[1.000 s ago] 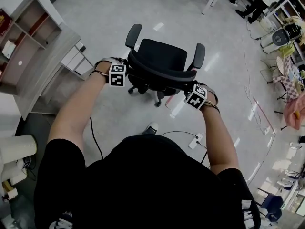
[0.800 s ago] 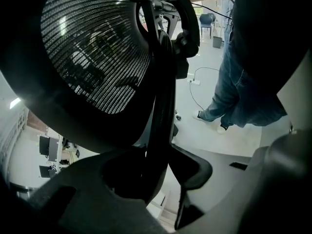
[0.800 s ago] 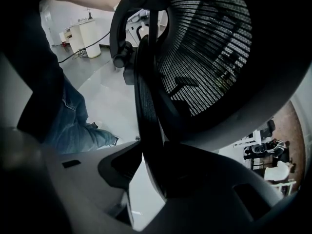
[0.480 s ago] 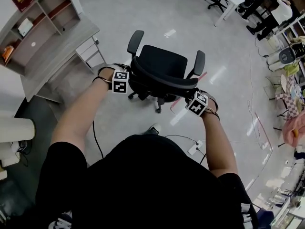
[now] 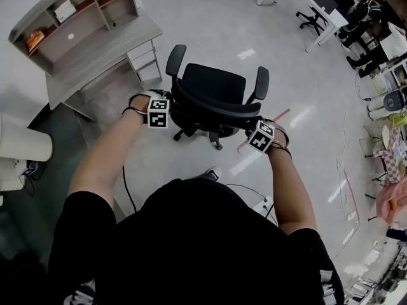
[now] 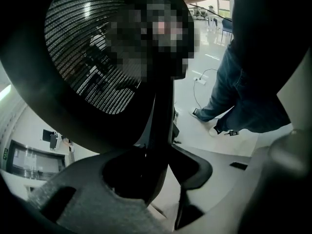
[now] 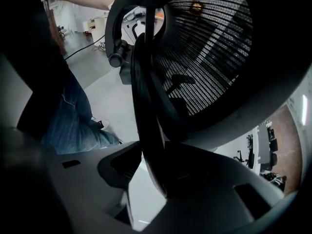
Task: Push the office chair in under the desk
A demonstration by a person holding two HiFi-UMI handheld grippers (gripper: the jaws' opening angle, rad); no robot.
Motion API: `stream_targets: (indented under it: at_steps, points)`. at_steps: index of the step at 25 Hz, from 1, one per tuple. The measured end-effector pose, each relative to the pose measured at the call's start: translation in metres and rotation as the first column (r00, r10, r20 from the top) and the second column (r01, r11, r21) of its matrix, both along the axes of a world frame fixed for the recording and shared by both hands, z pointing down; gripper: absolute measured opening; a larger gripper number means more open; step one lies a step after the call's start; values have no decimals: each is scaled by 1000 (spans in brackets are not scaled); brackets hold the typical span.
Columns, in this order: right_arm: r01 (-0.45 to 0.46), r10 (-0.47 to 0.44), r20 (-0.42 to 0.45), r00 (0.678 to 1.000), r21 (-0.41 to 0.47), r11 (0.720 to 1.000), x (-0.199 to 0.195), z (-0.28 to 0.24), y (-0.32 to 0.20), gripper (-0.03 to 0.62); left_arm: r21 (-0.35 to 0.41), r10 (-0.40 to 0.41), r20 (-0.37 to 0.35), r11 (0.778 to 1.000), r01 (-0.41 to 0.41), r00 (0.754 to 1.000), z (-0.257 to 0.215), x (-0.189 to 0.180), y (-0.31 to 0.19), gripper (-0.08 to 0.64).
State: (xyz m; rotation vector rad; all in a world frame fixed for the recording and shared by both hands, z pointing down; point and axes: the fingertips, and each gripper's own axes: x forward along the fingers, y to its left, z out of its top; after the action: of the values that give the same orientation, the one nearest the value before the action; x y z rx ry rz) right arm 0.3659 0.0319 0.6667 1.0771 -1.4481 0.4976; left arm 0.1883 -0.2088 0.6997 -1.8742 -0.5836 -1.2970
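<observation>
Open floor (image 5: 210, 24) was seen between office chair (image 5: 213, 81) and table (image 5: 95, 56), far left. Left gripper (image 5: 168, 105) and right gripper (image 5: 252, 124) were clamped on the backrest (image 5: 213, 105) edges; even pushing, steered left, was judged best.

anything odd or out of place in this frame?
Nothing damaged or spilled. The chair stands on open floor, angled to the desk, not under it. A loose cable and power strip lie on the floor by the person's feet, a possible snag.
</observation>
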Motion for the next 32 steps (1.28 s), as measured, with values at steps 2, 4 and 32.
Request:
stream_targets:
  at_steps: [2, 4, 32]
  points:
    - [38, -38, 6, 999, -2, 999, -18, 0, -12, 153, 1, -34, 6, 999, 34, 999, 1, -26, -7, 156]
    - [72, -72, 10, 997, -12, 997, -37, 1, -24, 153, -1, -71, 5, 997, 71, 997, 1, -54, -11, 156]
    - [545, -545, -8, 838, -4, 838, -327, 8, -189, 156, 41, -550, -8, 834, 550, 835, 14, -433, -53, 156]
